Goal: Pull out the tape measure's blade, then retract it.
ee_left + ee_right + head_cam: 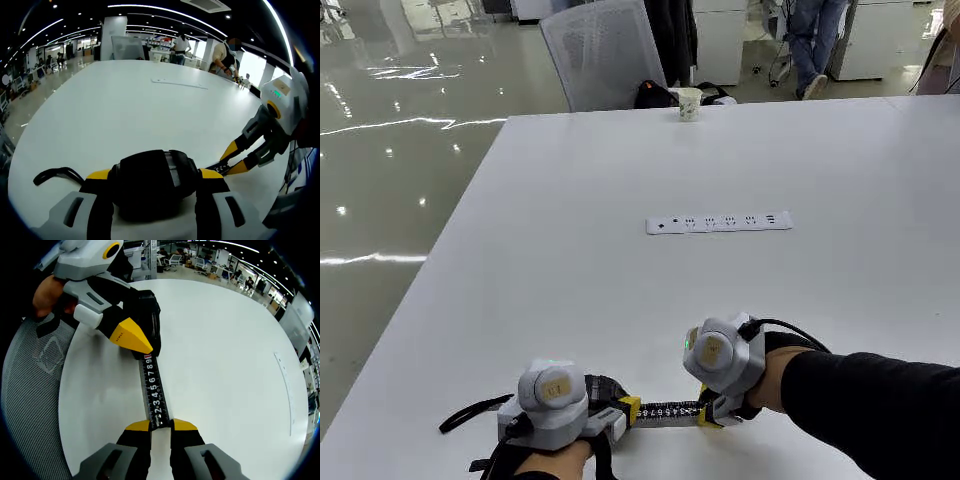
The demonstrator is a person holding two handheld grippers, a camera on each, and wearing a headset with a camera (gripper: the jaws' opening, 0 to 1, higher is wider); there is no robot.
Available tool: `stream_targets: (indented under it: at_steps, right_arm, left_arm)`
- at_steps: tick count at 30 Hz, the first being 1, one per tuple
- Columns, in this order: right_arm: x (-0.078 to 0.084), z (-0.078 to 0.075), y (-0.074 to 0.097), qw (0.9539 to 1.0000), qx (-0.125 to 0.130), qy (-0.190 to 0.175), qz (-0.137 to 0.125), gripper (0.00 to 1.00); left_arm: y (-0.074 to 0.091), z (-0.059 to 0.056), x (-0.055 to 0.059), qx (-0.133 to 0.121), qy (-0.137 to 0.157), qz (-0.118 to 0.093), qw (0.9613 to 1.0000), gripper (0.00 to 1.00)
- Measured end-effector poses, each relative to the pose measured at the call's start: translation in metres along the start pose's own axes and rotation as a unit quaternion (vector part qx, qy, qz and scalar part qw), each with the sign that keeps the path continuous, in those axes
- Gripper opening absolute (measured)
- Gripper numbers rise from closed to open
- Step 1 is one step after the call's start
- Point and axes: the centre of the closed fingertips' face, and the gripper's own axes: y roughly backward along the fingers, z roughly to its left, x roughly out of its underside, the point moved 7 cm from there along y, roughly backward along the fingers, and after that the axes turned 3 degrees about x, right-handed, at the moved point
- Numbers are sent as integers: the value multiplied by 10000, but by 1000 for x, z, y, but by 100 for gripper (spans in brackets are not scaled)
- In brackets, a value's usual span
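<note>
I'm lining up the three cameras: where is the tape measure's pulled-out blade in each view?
Head view: blade, bottom centre.
Left gripper view: lower right, a short dark strip.
Right gripper view: centre, numbered, leading up to the black case.
Shared landmark: the white power strip.

One tape measure (150, 320), two tongs (155, 175) (161, 425)
</note>
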Motion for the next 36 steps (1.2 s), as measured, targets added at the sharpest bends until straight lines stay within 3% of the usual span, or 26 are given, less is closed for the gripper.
stream_targets:
  at_steps: [11,18,24,27,32,36]
  right_arm:
    - [-6,1,-3,10000,16,-44,-38,10]
    - [-8,-1,-6,9998,-110,4,-150,11]
    - [-13,-2,-8,9999,-152,36,-42,11]
    - [-14,-2,-8,9996,-121,-215,-144,11]
    - [-17,0,-9,9988,-49,-263,-404,10]
    - [-23,3,-13,9989,-23,-221,-404,10]
  left_arm:
    - [-1,0,0,9,0,6,10000,62]
    - [-1,0,0,16,9,14,10000,62]
    - [-2,1,-1,19,9,20,10000,62]
    - [-2,1,-1,22,16,22,10000,62]
    - [-2,2,-2,25,24,19,10000,62]
    - [-2,2,-2,30,25,22,10000,62]
